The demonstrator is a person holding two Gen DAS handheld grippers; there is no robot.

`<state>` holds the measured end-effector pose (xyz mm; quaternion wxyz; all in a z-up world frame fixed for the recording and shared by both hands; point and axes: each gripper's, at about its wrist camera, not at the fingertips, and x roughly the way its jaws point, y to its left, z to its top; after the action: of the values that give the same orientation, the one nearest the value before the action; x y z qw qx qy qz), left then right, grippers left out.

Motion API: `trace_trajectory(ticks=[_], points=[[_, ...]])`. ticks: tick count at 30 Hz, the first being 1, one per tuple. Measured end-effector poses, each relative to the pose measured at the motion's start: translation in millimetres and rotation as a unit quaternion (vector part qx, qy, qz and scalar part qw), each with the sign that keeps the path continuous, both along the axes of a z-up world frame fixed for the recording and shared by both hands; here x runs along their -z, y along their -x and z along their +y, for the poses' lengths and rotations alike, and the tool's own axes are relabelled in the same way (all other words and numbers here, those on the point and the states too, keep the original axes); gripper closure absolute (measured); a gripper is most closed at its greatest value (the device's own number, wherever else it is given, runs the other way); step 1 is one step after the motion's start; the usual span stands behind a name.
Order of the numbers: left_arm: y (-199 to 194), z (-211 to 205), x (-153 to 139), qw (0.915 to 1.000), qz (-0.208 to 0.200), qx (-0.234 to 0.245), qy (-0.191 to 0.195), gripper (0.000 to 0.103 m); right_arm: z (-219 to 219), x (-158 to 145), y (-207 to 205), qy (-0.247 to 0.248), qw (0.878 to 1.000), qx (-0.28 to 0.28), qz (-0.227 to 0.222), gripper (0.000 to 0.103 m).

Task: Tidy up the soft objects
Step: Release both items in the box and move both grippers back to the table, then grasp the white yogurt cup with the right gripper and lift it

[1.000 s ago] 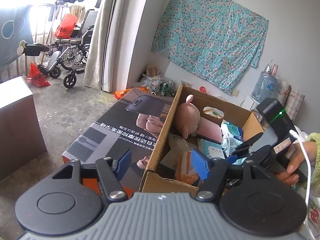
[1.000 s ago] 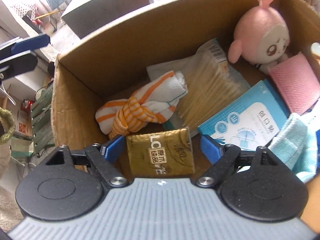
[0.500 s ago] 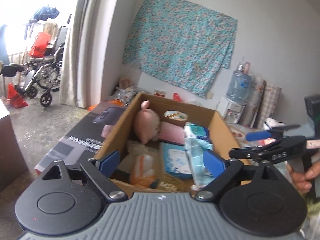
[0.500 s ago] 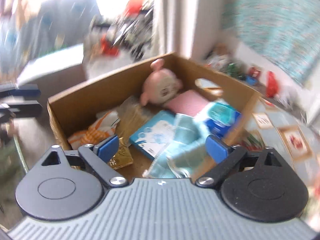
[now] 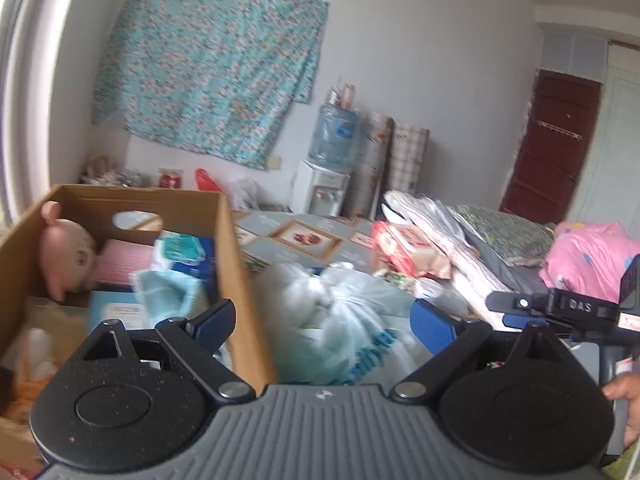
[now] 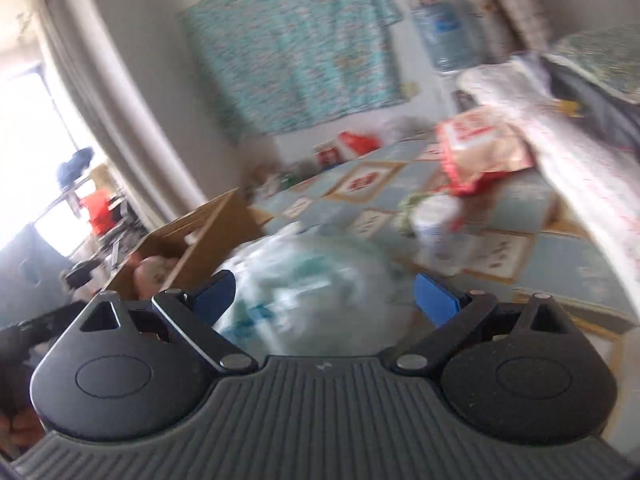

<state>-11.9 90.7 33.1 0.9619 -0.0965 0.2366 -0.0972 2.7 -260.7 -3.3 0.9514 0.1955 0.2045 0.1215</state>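
A cardboard box stands at the left in the left wrist view. It holds a pink plush toy, a pink cloth, a light blue towel and blue packs. Right of the box, a clear plastic bag with pale teal and white contents lies on the bed. My left gripper is open and straddles the box's right wall, with the bag ahead of it. My right gripper is open, and the blurred bag sits between and beyond its fingers. Neither gripper's pads press on anything.
The patterned bed cover carries a red and white packet, a white roll, folded quilts and a pink bundle. A water dispenser and a floral cloth line the far wall. The right gripper shows at the left wrist view's right edge.
Both views swung right, from the box towards the bed and the bag. The right gripper left the box, where it hung over a gold packet. Both jaws widened.
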Motion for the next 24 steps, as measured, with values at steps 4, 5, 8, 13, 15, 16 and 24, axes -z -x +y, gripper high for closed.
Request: trace_trajectory(ticks=[4,5,8,13,15,16,24], points=[[-23.2,-32.3,13.4,0.9998,0.0,0.019,-0.006,0.01,-16.6,16.2,-43.2,0.035,0.999,0.034,-0.001,0.008],[-29.2,-40.4,16.8,0.9998,0.0,0.017,-0.013,0.014,-18.5,21.5,-59.6,0.048,0.998,0.038,-0.002,0.009],[-44.2,-53.8,24.6,0.9997,0.01,0.005,-0.021,0.033,-22.3,33.2,-105.8,0.083,0.996,0.043,0.006,0.014],[-54.6,-54.4,29.9,0.9995,0.029,0.003,0.009,0.045,-22.4,48.1,-159.9,0.123,0.992,0.028,0.03,0.031],[-54.6,-55.6,30.1,0.9996,0.027,0.002,0.005,0.045,-22.2,52.9,-167.8,0.117,0.992,0.012,0.037,0.045],[-53.9,-55.9,30.6,0.9997,0.025,0.004,0.005,0.045,-23.7,54.2,-168.5,0.104,0.994,0.008,0.038,0.051],[-54.1,-71.4,28.1,0.999,0.023,0.037,0.013,0.046,-77.4,66.5,-123.8,-0.117,0.99,0.004,0.082,0.052]])
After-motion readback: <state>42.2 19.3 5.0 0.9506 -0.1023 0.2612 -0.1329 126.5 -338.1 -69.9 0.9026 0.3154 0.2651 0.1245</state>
